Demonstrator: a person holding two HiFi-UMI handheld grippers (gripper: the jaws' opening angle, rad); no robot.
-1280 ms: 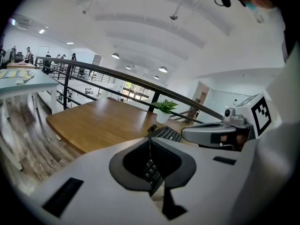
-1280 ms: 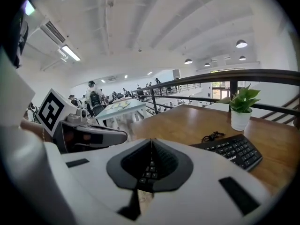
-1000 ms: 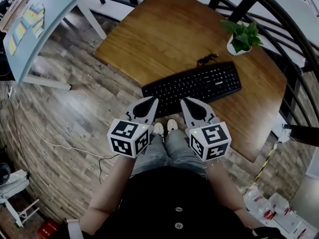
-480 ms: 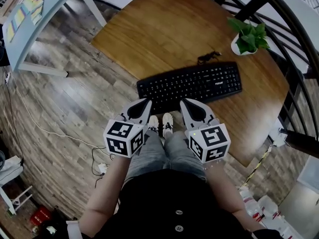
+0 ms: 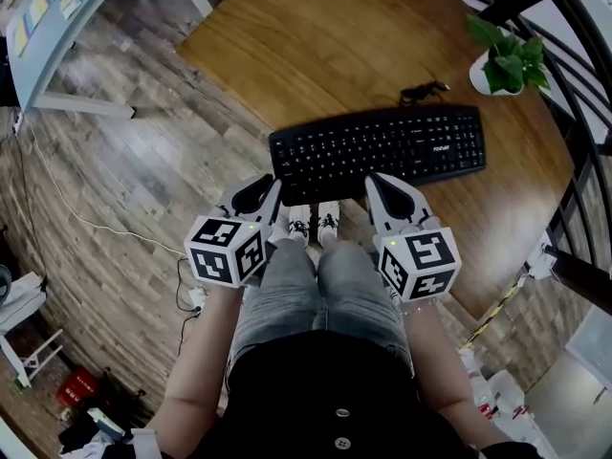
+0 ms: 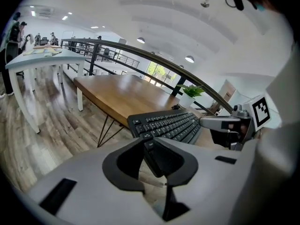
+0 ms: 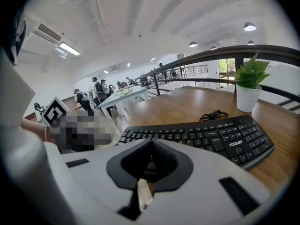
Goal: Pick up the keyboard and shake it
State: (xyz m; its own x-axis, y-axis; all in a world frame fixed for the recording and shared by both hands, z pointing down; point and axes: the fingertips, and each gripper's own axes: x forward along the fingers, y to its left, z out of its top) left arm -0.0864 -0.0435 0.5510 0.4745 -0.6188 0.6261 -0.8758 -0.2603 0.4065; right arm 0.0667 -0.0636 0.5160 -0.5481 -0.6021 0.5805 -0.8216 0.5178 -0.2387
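Observation:
A black keyboard (image 5: 382,151) lies flat on the brown wooden table (image 5: 335,55), along its near edge. My left gripper (image 5: 272,184) hovers just short of the keyboard's left front corner. Its jaws are opening, with only a narrow slit at the tips (image 6: 147,139) and nothing between them. My right gripper (image 5: 375,178) sits shut and empty just short of the front edge near the middle. In the right gripper view its tips (image 7: 152,139) meet in front of the keys (image 7: 211,135). Neither gripper touches the keyboard (image 6: 168,124).
A potted plant (image 5: 507,65) in a white pot stands behind the keyboard's right end, with a coiled black cable (image 5: 424,91) beside it. A dark railing (image 5: 574,113) runs along the table's far right. A pale table (image 5: 57,8) stands at far left. The person's legs (image 5: 320,285) are below the grippers.
The head view has shifted, so the keyboard now lies more level and further right in the frame. Both grippers stay side by side just short of its front edge.

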